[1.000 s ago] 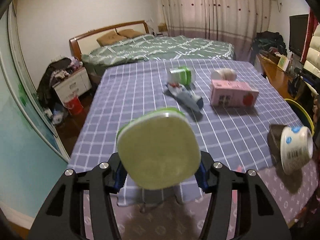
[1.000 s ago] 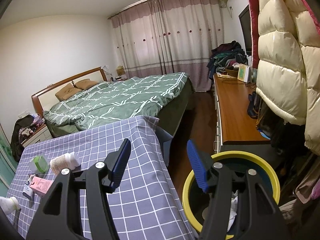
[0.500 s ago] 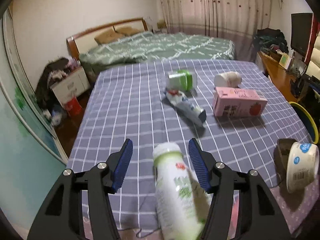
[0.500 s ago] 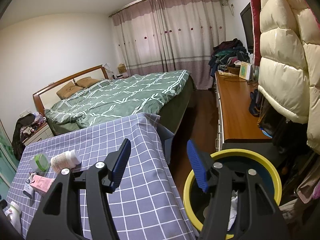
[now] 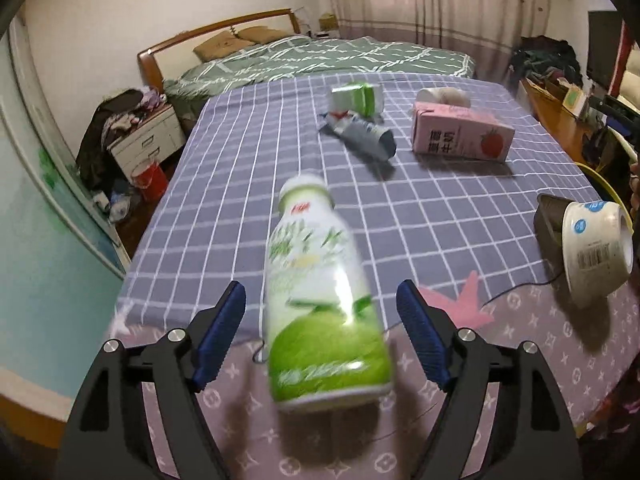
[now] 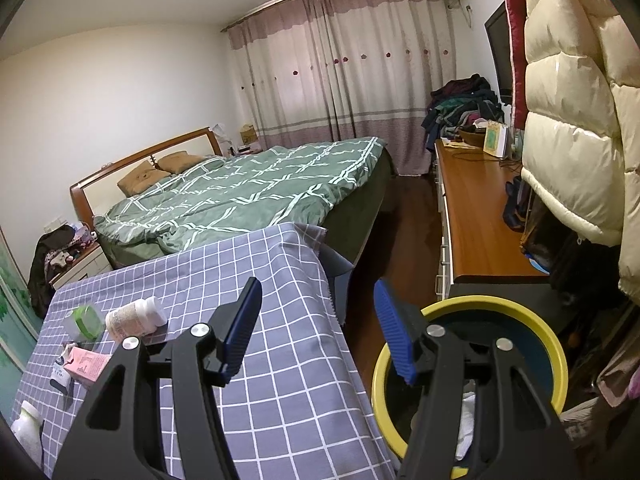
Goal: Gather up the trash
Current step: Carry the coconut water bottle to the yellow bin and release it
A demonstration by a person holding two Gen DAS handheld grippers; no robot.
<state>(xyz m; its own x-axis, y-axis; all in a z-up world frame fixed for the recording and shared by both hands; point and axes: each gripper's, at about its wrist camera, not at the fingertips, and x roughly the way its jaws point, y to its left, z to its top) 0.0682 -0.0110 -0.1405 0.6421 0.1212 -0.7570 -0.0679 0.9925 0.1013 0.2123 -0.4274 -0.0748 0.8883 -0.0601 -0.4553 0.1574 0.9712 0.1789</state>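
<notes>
The green-and-white drink bottle (image 5: 320, 304) lies between the left hand-held gripper's (image 5: 322, 334) opening, untouching pads, long axis pointing away, cap farthest; the right hand-held gripper (image 6: 318, 330) gapes empty.

glossy plastic bottle (image 5: 320, 304), cloth tablecloth (image 5: 248, 168)

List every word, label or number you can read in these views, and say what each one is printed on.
"草莓牛奶", beside a strawberry picture: side of the pink carton.
Green and white bottle: green label print and a small red mark near the neck, too blurred to read.
White cup: a barcode and blue round marks, too small to read.
Crushed pack and white jar: print not legible.
</notes>
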